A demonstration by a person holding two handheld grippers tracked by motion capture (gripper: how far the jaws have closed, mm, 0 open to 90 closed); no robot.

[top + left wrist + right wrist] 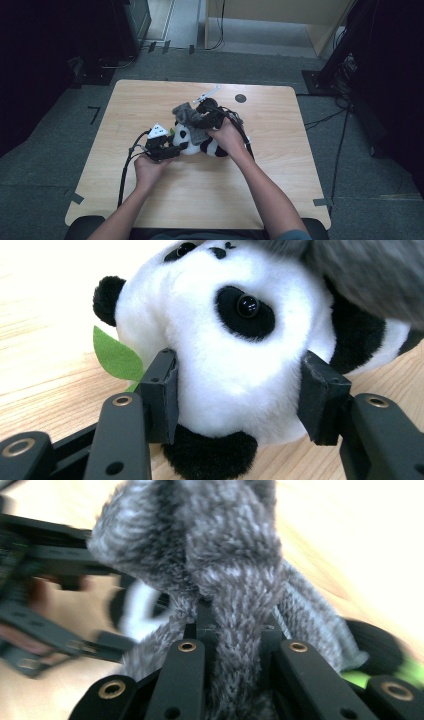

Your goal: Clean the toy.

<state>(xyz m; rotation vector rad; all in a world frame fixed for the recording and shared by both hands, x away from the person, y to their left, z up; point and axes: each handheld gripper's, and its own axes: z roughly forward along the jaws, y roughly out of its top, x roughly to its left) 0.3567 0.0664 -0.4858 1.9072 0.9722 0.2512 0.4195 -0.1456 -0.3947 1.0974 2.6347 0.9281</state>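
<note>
Black jaws of the left gripper (237,400) are pinching the plush panda (235,340) by its white head, sinking slightly into the pile, while the toy is lying near the middle of the wooden table (150,95), a little toward the far edge. Meanwhile the right gripper (235,635) is pressing its jaws together on a fold of the grey knitted scarf (225,555) draping over the panda. Both are looking light, soft and squashy, so the stuffed head and a bunched fold of scarf are seeming the surest holds.
</note>
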